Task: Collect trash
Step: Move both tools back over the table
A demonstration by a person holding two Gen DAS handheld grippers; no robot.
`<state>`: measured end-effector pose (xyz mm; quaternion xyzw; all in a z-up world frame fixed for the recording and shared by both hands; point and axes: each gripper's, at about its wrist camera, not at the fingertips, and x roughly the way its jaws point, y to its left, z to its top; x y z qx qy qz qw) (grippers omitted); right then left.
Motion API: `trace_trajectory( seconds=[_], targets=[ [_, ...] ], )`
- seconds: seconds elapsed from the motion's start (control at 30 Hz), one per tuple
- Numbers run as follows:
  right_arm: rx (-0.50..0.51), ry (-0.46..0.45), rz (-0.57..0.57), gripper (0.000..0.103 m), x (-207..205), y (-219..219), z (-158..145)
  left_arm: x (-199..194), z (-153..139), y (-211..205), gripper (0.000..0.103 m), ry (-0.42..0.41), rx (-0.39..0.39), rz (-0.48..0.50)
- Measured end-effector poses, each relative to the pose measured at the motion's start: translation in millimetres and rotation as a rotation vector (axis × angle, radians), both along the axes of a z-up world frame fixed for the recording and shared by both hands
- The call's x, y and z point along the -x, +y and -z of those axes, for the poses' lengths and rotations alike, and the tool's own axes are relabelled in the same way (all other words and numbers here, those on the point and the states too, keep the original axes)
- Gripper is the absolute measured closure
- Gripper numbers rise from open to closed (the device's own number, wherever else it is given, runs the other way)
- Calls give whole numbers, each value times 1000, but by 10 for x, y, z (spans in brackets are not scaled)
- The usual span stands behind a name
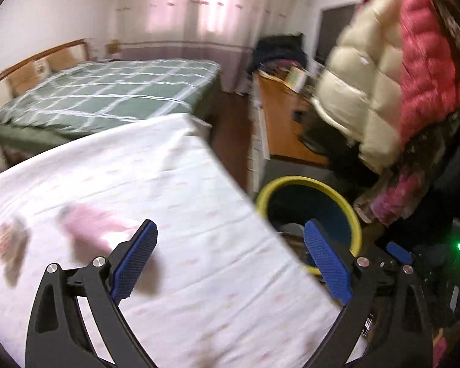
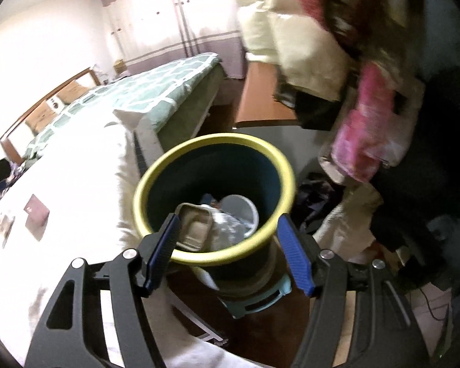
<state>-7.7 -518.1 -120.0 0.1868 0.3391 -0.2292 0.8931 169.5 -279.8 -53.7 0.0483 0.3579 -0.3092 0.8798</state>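
Observation:
A dark bin with a yellow rim stands beside the white-clothed table, holding a grey tin, crumpled foil and a grey cup. My right gripper hovers over the bin's near rim, open, its pads pressing on nothing. My left gripper is wide open and empty above the table's edge, with the bin just to its right. Blurred on the cloth to the left lie a pink wrapper and a smaller reddish scrap. The right wrist view shows a dark red packet and a small scrap.
A bed with a green checked cover stands behind the table. A wooden desk lies past the bin. Cream and pink padded coats hang close on the right. The bin rests on a light blue stool over dark floor.

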Motion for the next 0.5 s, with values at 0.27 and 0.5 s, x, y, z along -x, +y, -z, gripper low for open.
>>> trace_trajectory(
  seconds=[0.27, 0.5],
  targets=[
    [48, -3, -165, 40, -502, 631, -123, 165, 82, 1201, 8, -28, -5, -229],
    [82, 9, -322, 40, -1067, 1313, -169, 204, 315, 2151, 8, 44, 33, -396]
  ],
)
